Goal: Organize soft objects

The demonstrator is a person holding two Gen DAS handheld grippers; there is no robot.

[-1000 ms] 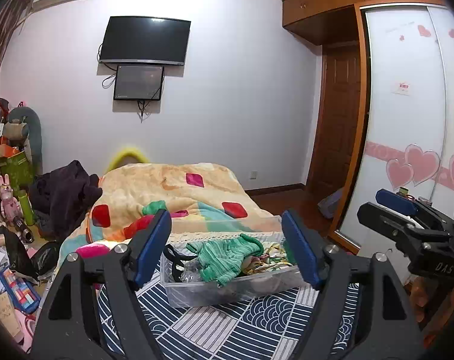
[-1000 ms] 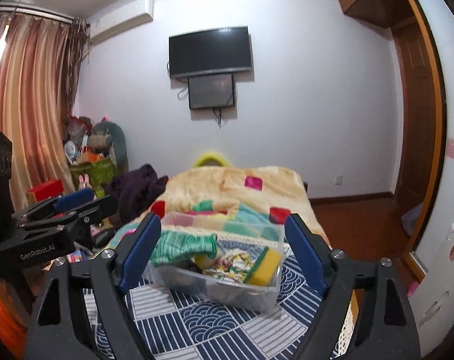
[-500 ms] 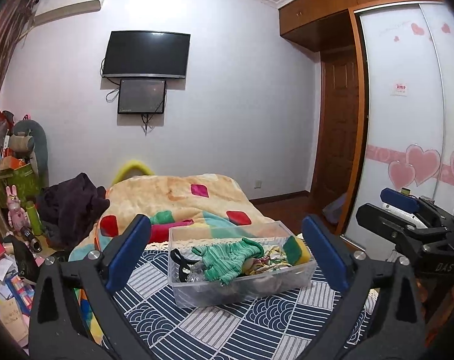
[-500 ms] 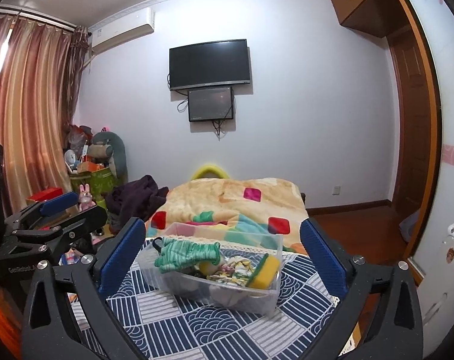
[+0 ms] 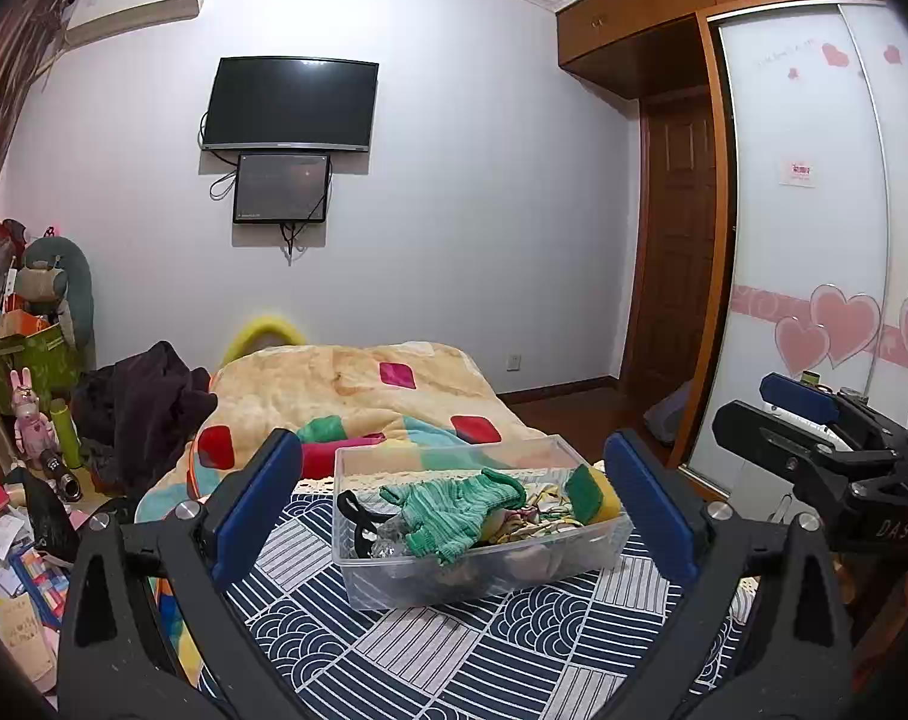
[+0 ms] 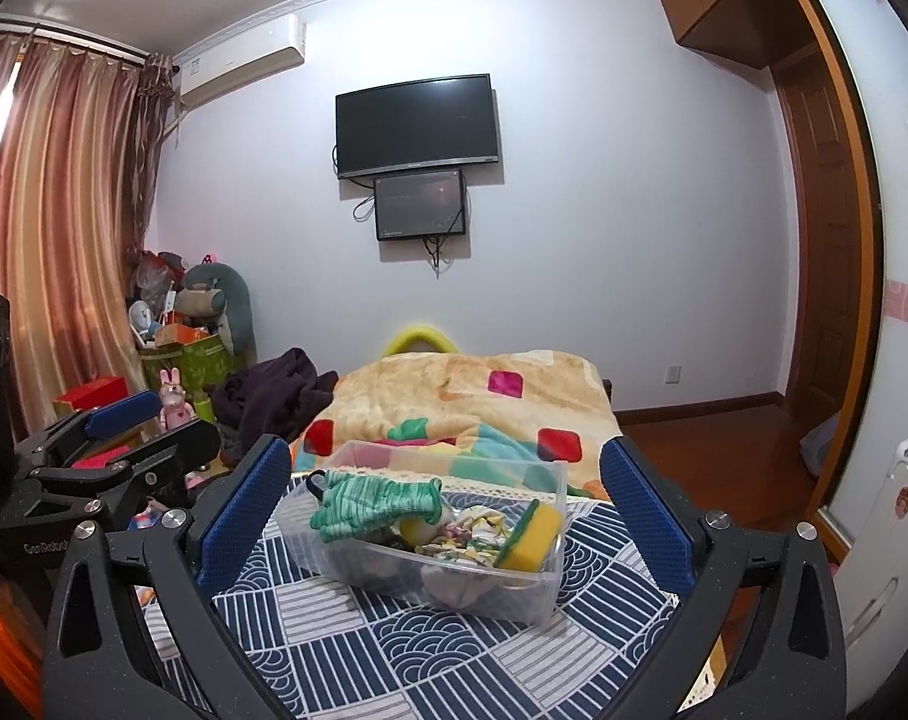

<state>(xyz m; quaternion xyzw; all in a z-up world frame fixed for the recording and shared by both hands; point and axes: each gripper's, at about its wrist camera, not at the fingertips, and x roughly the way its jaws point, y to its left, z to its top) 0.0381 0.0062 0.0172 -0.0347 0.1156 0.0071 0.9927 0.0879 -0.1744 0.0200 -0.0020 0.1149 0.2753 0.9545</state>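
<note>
A clear plastic bin (image 5: 484, 564) stands on a navy patterned cloth (image 5: 430, 648); it also shows in the right wrist view (image 6: 430, 576). It holds a green knitted item (image 5: 460, 510) (image 6: 370, 501), a yellow-green sponge (image 5: 592, 495) (image 6: 535, 534), a floral cloth (image 6: 466, 534) and a black item (image 5: 358, 516). My left gripper (image 5: 454, 504) is open and empty, held back from the bin. My right gripper (image 6: 442, 510) is open and empty, also back from the bin. Each gripper shows at the edge of the other's view.
A bed with an orange patterned blanket (image 5: 346, 384) lies behind the bin. Dark clothes (image 5: 148, 402) and cluttered toys (image 5: 34, 360) are at the left. A sliding wardrobe (image 5: 814, 240) and door (image 5: 676, 252) are at the right. A TV (image 5: 289, 105) hangs on the far wall.
Both grippers have opened wider and pulled back and up from the bin. The bin's contents have not moved.
</note>
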